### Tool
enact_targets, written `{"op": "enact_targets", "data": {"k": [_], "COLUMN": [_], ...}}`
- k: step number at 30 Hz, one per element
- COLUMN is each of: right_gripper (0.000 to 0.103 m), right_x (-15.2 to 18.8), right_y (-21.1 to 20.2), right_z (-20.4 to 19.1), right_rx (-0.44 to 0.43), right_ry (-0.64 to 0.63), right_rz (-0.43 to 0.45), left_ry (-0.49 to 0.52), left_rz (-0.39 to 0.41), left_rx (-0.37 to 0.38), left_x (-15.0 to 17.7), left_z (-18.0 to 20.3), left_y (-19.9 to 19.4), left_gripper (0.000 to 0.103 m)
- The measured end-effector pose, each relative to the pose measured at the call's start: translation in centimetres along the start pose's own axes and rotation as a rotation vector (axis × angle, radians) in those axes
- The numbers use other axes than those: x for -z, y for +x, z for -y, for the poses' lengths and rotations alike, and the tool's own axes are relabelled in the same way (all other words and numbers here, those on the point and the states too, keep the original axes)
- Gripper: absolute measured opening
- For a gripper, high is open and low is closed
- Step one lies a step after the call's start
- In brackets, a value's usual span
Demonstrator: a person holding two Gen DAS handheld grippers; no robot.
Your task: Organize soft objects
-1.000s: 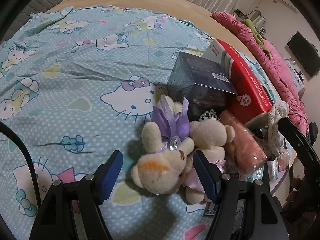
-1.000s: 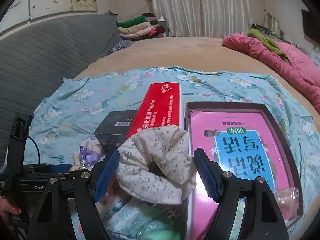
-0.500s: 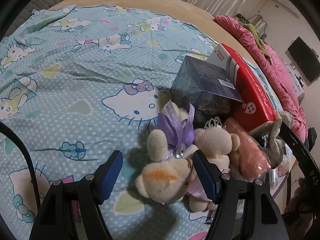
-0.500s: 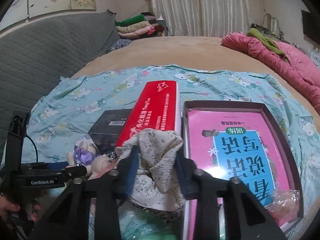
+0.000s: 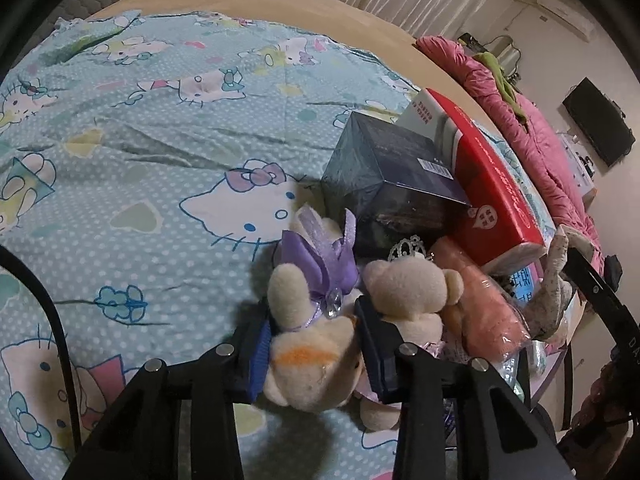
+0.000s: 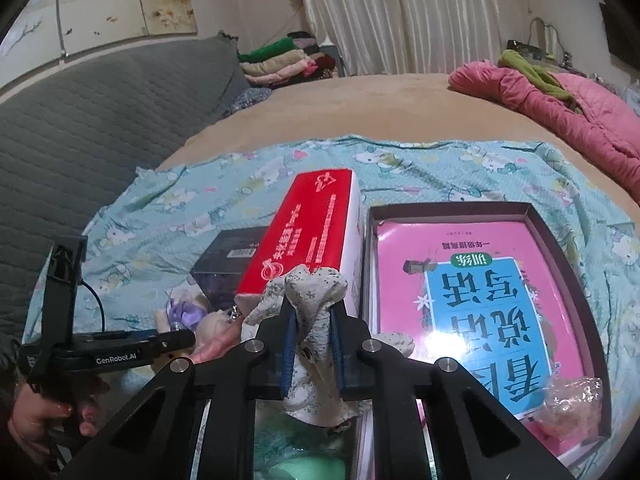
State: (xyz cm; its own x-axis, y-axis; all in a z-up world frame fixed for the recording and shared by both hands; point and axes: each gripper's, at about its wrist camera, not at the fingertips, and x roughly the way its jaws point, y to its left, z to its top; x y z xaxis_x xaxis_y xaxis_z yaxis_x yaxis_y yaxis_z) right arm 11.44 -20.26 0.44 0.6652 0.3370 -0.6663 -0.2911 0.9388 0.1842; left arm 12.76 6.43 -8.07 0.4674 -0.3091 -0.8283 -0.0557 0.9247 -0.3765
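Both jaws just closed: left gripper (image 5: 314, 344) clamps plush bunny (image 5: 310, 364); right gripper (image 6: 313, 344) clamps floral scrunchie (image 6: 314, 304).

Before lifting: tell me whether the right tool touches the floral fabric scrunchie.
Touching: right wrist view shows right tool pads pinching the floral fabric scrunchie.

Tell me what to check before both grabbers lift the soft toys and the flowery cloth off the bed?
1. Left gripper squeezing the cream plush toy: ok. Its jaws have just been closing and the pads press its sides.
2. Right gripper holding the floral cloth: ok. Its jaws have just been closing, with cloth bunched between them.
3. Second plush bear free of the left grip: cannot tell; it leans against the right pad.
4. Purple bow snagging nothing: cannot tell.
5. Cloth clear of the red box: not ok; it still rests against it.
6. Grippers apart from each other: ok.
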Motion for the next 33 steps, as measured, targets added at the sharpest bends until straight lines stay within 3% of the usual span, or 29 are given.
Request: {"op": "enact_targets", "data": {"k": [14,21,33], "right_gripper": [0.015,0.015,0.015], "right_x": [-0.5,-0.6,-0.9], "right_y": [-2.4,-3.5,-5.9], "right_z": [-0.2,-0.8,0.3], "right_rx": [-0.039,-0.056,-0.069], "right_ry": [0.020,0.010,0.049], "right_rz": [0.053,0.070,0.120], "left_ry": [0.010,0.067,0.152], "left_rz": [0.082,0.134,0.151], "left_rx": [-0.026,-0.039,-0.016], "left_x": [0.5,0.6,1.3], "left_z": [0.3,2.6,7.8], "left_y": [-4.5,-7.0,-8.9], "left_gripper": [0.040,0.040,0.040]}}
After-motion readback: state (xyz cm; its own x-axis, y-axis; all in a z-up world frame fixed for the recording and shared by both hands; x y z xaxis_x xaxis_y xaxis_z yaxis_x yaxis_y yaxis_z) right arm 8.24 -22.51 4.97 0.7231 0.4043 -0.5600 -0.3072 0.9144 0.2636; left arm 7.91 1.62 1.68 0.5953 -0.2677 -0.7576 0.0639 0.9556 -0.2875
